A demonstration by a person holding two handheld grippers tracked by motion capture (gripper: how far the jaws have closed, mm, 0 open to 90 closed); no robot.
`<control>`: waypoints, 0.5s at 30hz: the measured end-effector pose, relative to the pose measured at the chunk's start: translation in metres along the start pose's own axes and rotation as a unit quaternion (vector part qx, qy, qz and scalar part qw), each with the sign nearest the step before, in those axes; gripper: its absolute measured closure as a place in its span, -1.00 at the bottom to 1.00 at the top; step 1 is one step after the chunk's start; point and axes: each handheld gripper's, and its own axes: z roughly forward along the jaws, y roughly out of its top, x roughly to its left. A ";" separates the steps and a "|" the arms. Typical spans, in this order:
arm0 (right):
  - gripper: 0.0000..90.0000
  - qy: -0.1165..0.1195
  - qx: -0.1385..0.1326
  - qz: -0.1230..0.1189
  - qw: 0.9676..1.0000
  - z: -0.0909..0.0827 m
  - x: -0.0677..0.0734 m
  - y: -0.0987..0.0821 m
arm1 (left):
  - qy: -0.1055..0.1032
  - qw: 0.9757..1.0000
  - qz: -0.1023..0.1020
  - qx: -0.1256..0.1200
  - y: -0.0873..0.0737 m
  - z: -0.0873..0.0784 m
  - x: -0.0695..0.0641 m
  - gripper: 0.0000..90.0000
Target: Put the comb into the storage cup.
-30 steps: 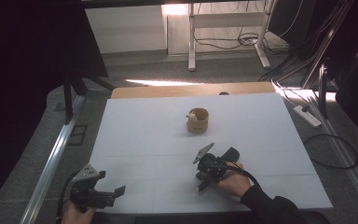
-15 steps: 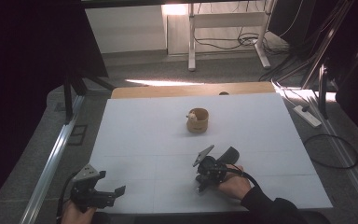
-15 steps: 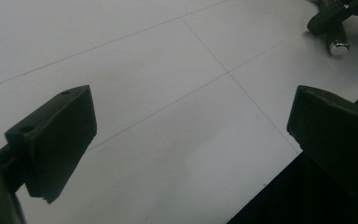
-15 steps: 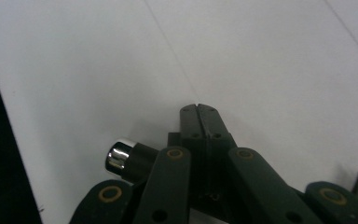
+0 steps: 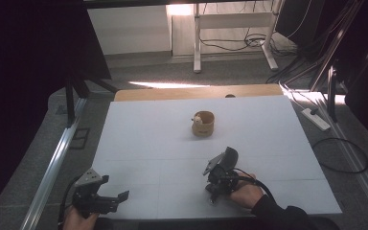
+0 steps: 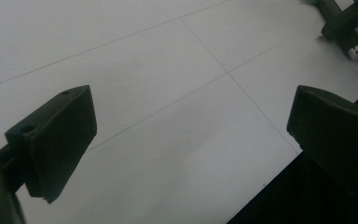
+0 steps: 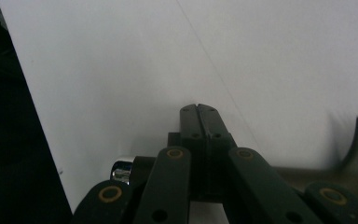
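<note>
Reaching next means going forward: cup point(image 5: 203, 123) stands mid-table, well beyond your right gripper point(image 5: 212, 190), slightly to its left. Right jaws pressed together, empty. Left gripper point(image 5: 117, 199) far off at near-left corner, jaws apart, empty. Right hand nearer.

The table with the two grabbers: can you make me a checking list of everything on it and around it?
Surface: white table with thin grid lines, bare wood strip along the far edge.
Job's things: small round wooden cup past the middle, upright, something pale inside; apart from both grippers.
Clutter: nothing seen.
Grippers: left gripper at the near left corner, jaws wide apart, nothing between them; right gripper near the middle front, jaws pressed together, empty.
Cables: black cable trailing from the right gripper; loose cords on the floor, right.
Surroundings: power strip on the floor, white desk legs behind.
</note>
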 end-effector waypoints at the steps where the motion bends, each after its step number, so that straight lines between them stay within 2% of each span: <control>1: 1.00 0.000 0.003 0.001 1.000 -0.002 0.000 -0.003 | 0.000 1.000 0.000 0.000 0.000 0.000 0.000 -0.95; 4: 1.00 0.000 0.005 0.001 1.000 -0.004 -0.001 -0.006 | 0.000 1.000 0.000 0.000 0.000 0.000 0.000 -0.95; 15: 1.00 0.000 0.007 0.023 1.000 -0.014 -0.012 -0.023 | 0.000 1.000 -0.001 -0.001 0.000 0.000 0.000 -0.95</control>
